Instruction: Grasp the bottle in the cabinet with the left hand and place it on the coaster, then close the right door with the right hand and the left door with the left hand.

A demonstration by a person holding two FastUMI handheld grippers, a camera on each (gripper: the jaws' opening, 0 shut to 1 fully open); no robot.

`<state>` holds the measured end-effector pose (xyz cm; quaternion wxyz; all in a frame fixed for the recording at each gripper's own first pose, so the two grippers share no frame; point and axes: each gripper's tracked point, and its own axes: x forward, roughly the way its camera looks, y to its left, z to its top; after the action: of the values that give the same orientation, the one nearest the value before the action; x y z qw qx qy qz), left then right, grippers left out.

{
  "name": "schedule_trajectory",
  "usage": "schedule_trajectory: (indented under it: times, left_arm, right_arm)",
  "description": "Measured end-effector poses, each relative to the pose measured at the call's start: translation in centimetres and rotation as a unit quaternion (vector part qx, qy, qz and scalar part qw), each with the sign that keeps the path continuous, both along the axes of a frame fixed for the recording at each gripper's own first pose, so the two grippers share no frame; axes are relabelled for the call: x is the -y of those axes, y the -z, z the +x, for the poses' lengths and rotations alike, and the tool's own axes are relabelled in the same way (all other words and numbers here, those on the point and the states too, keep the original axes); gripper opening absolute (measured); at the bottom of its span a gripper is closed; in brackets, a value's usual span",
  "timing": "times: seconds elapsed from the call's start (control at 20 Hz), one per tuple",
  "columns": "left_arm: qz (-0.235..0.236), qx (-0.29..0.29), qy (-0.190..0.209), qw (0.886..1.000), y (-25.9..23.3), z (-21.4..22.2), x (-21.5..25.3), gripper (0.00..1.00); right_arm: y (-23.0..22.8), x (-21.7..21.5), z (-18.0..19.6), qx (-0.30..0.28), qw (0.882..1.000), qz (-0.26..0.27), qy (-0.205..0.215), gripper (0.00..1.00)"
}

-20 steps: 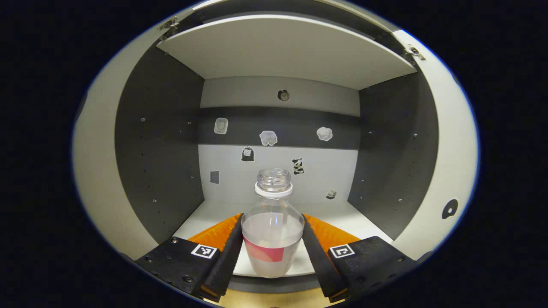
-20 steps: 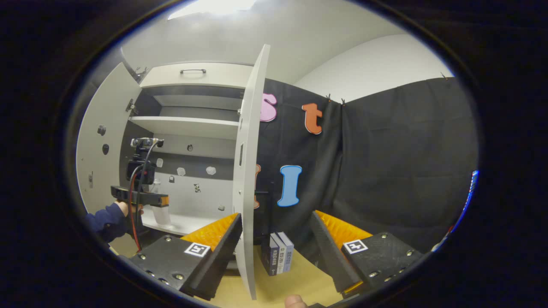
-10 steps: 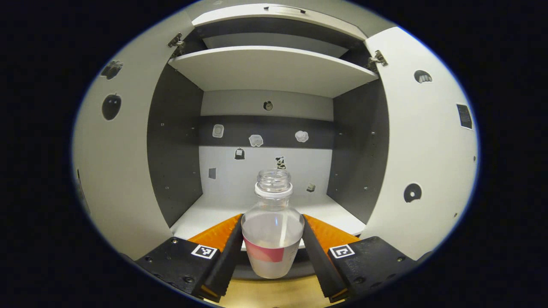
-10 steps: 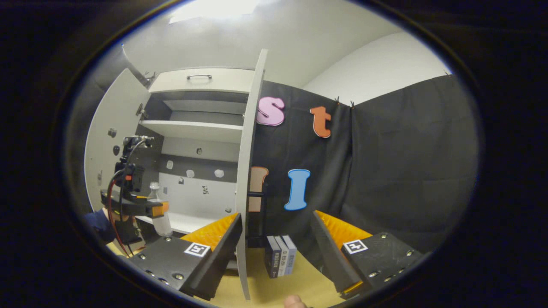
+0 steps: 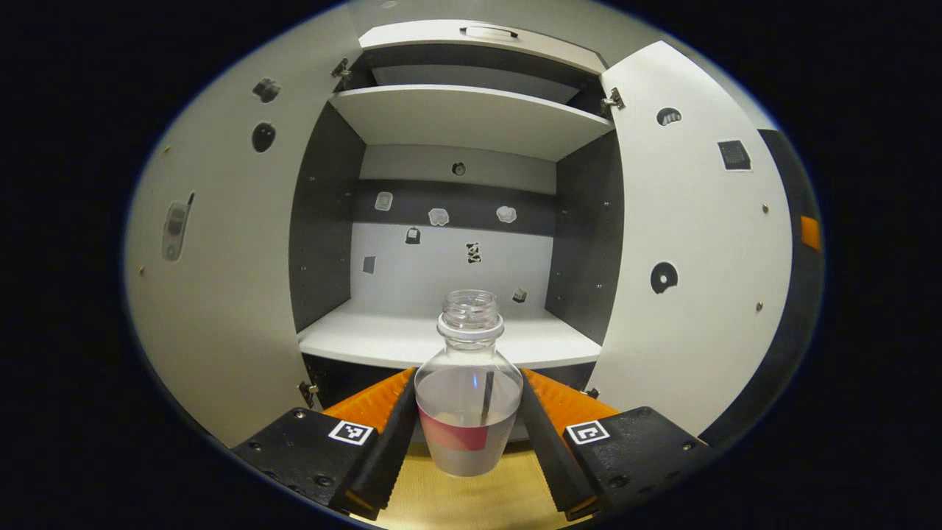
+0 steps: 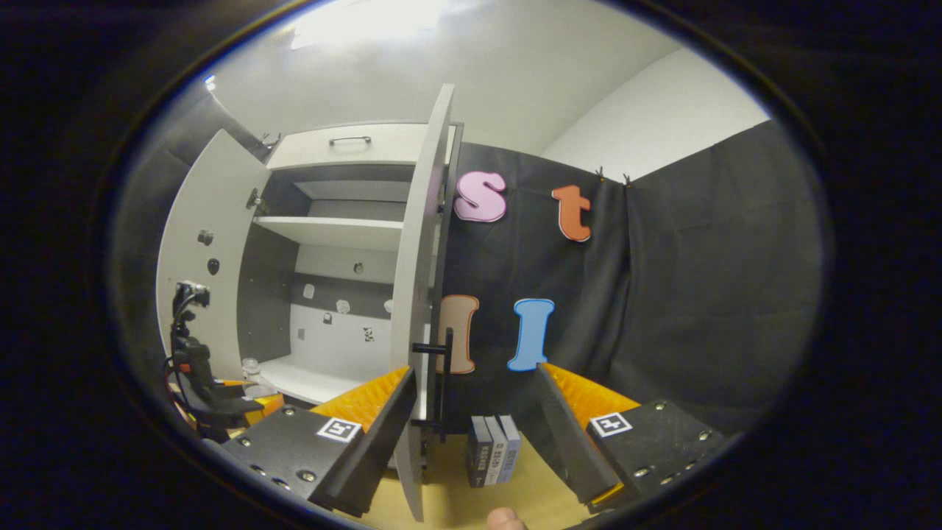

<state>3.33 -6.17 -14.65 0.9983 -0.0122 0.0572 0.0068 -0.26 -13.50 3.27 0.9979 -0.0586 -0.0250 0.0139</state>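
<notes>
- So far, only the first grasp looks done: the left gripper [image 5: 469, 434] has its two fingers pressed on either flank of the bottle [image 5: 469, 401], which is held upright, out in front of the cabinet [image 5: 456, 118] and clear of its lower shelf [image 5: 383, 342].
- Placing is not yet done. Below the bottle is pale wooden tabletop [image 5: 471, 500]; I can't pick out the coaster from where these views look.
- Both doors are open. The left door [image 5: 213, 294] and the right door [image 5: 692, 243] swing out to either side of the cabinet, so both closings are left.
- The right gripper [image 6: 471, 434] stands wide with nothing between its fingers, near the right door's free edge [image 6: 412, 294]; the dark bar handle [image 6: 441, 390] lies just beyond its fingers, so I judge it well placed for its turn.
- Contents: the bottle has no cap and is partly filled with a cloudy liquid, with a red band on its label.
- Inside the cabinet, the lower shelf looks bare apart from small stickers on the back wall; the upper shelf [image 5: 471, 118] shows nothing on it that I can make out.
- Right of the cabinet, a few small books [image 6: 493, 456] stand on the table.
</notes>
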Motion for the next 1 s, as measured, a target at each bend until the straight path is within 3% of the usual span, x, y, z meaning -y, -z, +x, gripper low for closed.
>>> schedule_trajectory:
  times: [0.5, 0.55, 0.7, 1.0]
  left_arm:
    - [0.016, 0.001, -0.025, 1.0, 8.2, -6.9, 0.6, 0.81]
    - [0.014, 0.004, -0.027, 1.0, 9.0, -7.5, 0.8, 0.8]
    - [-0.002, 0.007, -0.038, 0.999, 11.3, -9.8, 0.9, 0.81]
    - [-0.008, -0.034, -0.061, 0.998, 17.3, -12.5, 0.3, 0.81]
  right_arm:
    - [0.0, 0.8, 0.9, -0.001, 0.998, -0.019, -0.054, 0.97]
    - [0.1, 0.8, 0.9, -0.002, 0.998, -0.02, -0.059, 0.94]
    - [0.3, 1.1, 0.8, -0.004, 0.997, -0.026, -0.072, 0.97]
    - [0.6, 1.6, 0.3, -0.002, 0.996, -0.042, -0.079, 0.97]
